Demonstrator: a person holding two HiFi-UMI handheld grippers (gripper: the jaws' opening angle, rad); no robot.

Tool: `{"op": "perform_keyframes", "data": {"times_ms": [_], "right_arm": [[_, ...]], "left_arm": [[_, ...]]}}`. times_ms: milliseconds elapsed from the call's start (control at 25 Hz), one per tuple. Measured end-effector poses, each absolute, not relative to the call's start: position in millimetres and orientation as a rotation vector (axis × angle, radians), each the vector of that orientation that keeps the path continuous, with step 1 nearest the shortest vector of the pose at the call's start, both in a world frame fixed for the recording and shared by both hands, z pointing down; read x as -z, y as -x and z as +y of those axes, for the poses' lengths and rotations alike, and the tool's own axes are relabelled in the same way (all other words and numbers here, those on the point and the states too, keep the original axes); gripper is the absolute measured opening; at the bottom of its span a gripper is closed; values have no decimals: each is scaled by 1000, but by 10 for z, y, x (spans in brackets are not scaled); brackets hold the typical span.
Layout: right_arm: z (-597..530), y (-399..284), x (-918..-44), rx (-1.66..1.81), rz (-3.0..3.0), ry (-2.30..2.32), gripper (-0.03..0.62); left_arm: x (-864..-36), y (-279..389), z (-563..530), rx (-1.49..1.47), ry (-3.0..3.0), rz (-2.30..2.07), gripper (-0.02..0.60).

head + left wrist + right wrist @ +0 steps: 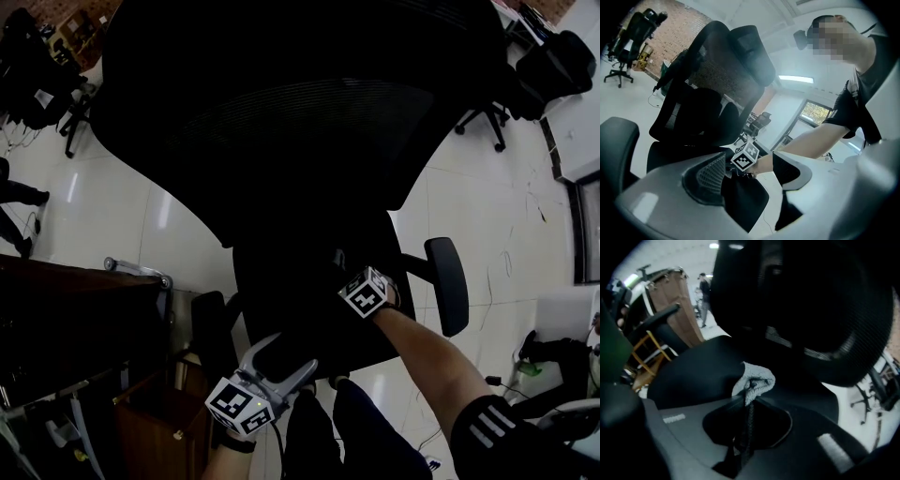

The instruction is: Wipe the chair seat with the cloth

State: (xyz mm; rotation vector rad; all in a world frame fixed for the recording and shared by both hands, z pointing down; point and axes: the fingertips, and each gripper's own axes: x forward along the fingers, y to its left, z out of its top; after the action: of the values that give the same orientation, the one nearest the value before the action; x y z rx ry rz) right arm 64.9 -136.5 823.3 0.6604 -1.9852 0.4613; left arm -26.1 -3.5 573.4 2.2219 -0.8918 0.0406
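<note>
While the right gripper [749, 398] is clamped tight on a bunched grey cloth [753, 378], it holds that cloth at or just above the black chair seat [286, 314], toward the seat's 3 o'clock side in the head view. The left gripper [286, 356] sits at the seat's 6 o'clock edge, jaws apart and gripping nothing. Wiping appears to be the step in hand. The next move likely calls for pressing the cloth flat and sweeping toward 9 o'clock.

Office: swivel chairs [621, 47], wood desk [84, 300] (brick wall [682, 30] in bg).
</note>
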Motion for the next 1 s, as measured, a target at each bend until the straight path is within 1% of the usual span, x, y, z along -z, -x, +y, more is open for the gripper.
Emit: {"op": "perform_keyframes", "data": {"times_ms": [160,280,360,480,600,680,840,1000], "right_arm": [[-701,479,-8123,-426,-2126,-392,31],[-149,1143,-8116,-391,-2166,-207,31],[116,1404,-8159,-380,-2170,-130,31],[296,1508,-8296,-366,-2159,-101,31],[287,1334,-8365,-358,-2151,-117,31],[216,1027,-8461,-327,-2102,-142,31],[-3,102,-8597,-376,-2008,-272,31],[-161,-889,-8557,-377,-1945,-387,31]], "left_arm": [[-5737,518,207,-64,-2181,-948,339],[-5770,671,410,-71,-2147,-983,339],[-5781,708,485,-85,-2135,-994,339],[-5828,724,555,-93,-2127,-998,339],[-5867,692,591,-85,-2127,-991,339],[-5907,632,591,-80,-2132,-974,339],[-5977,402,549,-81,-2129,-925,339],[-5984,100,499,-86,-2133,-852,339]]}}
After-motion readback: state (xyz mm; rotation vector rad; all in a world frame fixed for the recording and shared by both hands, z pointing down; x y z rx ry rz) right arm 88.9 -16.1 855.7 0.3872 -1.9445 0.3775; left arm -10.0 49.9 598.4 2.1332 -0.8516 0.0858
